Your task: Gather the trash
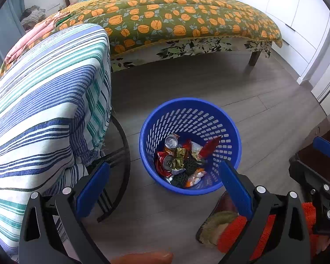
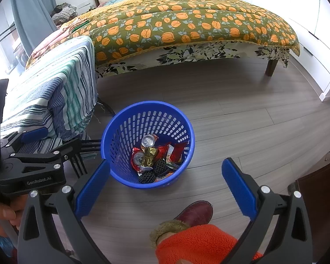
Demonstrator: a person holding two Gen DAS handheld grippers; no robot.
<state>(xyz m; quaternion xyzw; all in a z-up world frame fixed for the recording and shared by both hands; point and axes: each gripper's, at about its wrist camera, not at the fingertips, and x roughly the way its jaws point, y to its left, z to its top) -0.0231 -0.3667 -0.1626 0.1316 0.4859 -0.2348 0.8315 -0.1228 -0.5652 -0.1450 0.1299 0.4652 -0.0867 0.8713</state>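
Observation:
A blue perforated waste basket (image 1: 228,118) (image 2: 125,121) stands on the grey wood floor. Inside lie two drink cans (image 1: 171,142) (image 2: 147,141), red snack wrappers (image 1: 211,146) (image 2: 178,151), a gold wrapper (image 2: 150,156) and black mesh pieces (image 2: 147,177). My left gripper (image 1: 165,176) hovers above the basket's near side, open and holding nothing. My right gripper (image 2: 167,173) hangs over the basket's near right side, also open with nothing between its blue fingers (image 2: 238,189). The left gripper (image 2: 30,154) shows at the left edge of the right wrist view.
A striped cloth (image 1: 48,110) (image 2: 55,92) drapes a black-framed chair left of the basket. A bed with an orange-flowered quilt (image 1: 176,15) (image 2: 187,22) fills the back. White cabinets (image 1: 308,22) stand right. A person's maroon slipper (image 2: 195,213) and orange fleece leg (image 2: 198,242) are near.

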